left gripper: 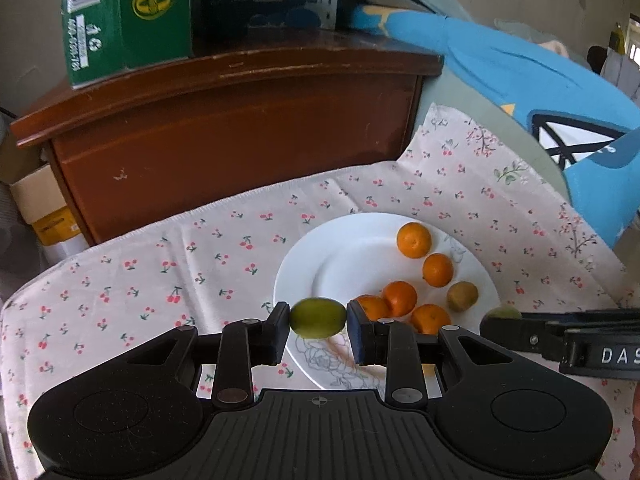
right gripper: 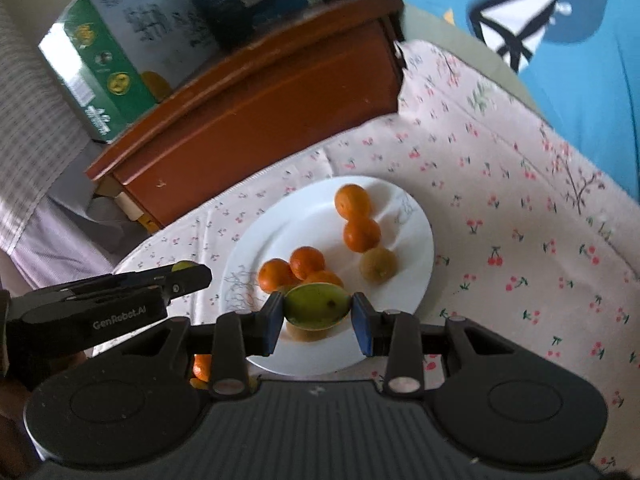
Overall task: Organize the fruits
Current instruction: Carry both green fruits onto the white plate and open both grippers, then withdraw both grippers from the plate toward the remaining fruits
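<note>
Both grippers (left gripper: 318, 326) (right gripper: 318, 314) each clamped on green fruit (left gripper: 318, 317) (right gripper: 318, 306), above crowded plate (left gripper: 344, 256).

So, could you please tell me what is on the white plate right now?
On the white plate lie five oranges and one brownish-green fruit. Each hand-held gripper covers part of the near rim, so anything lying there is hidden.

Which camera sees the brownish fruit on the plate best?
The right wrist camera: the brownish fruit sits large and unblocked on the plate beside the oranges. The left wrist camera shows it smaller, near the plate's right side.
</note>
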